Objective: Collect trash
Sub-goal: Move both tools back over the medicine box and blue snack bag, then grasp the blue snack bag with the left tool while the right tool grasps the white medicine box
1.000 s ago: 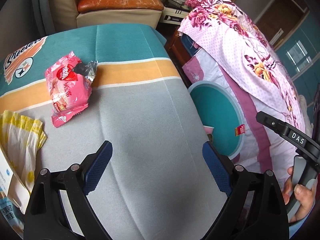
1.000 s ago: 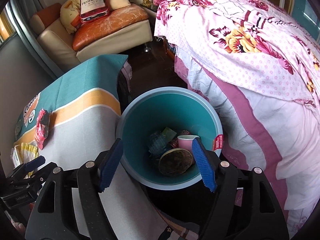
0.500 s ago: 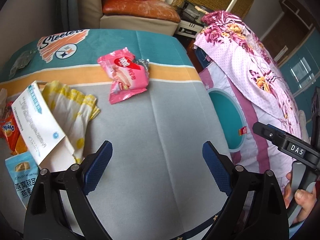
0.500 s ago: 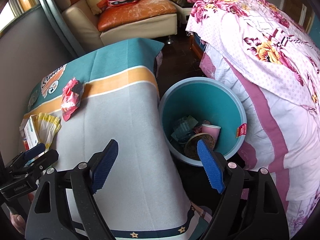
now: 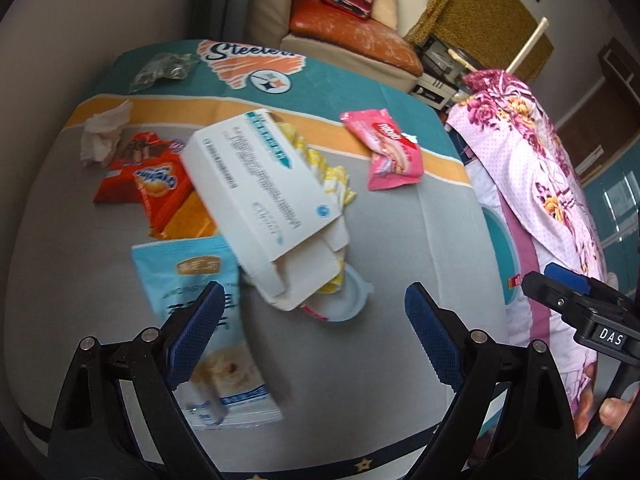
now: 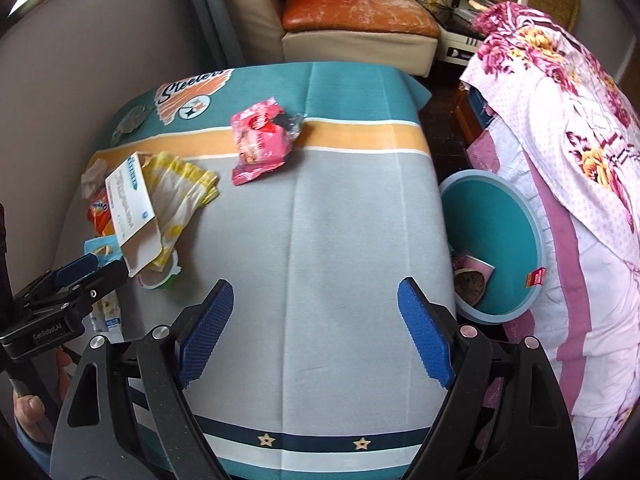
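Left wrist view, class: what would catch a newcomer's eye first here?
Probably the white carton lying across a heap of wrappers on the left of the covered table, with a pink snack wrapper apart toward the far right. Beside the table stands a teal bin, already holding trash.

1. A lived-in home bedroom: a bed (image 6: pixel 560 128) under flowered sheets stands beside the desk (image 6: pixel 340 240).
2. A cushioned sofa (image 6: pixel 352 28) sits behind.
3. A bin (image 6: pixel 508 232) stands between the desk and the bed.

Cream sofa (image 6: pixel 352 36) (orange cushion), floral bedspread (image 6: pixel 560 128), grey wall (image 6: pixel 100 60)
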`<state>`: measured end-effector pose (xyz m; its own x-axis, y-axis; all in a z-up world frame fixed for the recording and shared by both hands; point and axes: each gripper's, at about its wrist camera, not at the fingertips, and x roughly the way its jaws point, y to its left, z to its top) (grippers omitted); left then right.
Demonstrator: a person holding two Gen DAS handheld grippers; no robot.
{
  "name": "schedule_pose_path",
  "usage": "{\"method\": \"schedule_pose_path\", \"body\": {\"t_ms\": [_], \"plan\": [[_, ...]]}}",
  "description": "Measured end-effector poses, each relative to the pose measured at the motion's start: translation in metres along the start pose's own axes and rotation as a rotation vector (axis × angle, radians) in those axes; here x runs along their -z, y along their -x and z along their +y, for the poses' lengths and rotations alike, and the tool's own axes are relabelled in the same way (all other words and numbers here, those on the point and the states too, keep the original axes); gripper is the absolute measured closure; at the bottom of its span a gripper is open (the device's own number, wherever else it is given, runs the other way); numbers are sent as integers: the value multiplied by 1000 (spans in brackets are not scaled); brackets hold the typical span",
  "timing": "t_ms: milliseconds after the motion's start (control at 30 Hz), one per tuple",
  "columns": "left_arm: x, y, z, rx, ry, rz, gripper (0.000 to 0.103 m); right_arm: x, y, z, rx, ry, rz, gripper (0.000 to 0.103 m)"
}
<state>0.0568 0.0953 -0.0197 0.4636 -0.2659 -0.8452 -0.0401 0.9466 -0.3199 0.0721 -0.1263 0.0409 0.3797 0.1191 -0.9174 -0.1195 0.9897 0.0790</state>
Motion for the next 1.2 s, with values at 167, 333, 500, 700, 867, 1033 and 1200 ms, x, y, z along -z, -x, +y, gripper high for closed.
{"method": "schedule_pose_path", "body": {"t_ms": [167,333,500,700,867,1033,1200], "plan": [[10,3,40,-45,56,13,11,-3,-8,29,-25,51,16,22],[21,-6,60,-60,84,47,11,-5,-20,45,-42,69,40,22],[26,-17,64,-67,92,67,11,-8,-30,53,-51,86,68,22],[29,-16,68,-86,70,55,57,-17,-37,67,-62,119,82,22],[27,-4,85,-55,95,42,65,-28,-46,94,-83,180,100,22],[12,13,110,-41,134,-8,65,-42,-58,131,-98,271,106,22],[-1,19,138,-43,178,-38,65,-55,-79,168,-107,355,126,22]]}}
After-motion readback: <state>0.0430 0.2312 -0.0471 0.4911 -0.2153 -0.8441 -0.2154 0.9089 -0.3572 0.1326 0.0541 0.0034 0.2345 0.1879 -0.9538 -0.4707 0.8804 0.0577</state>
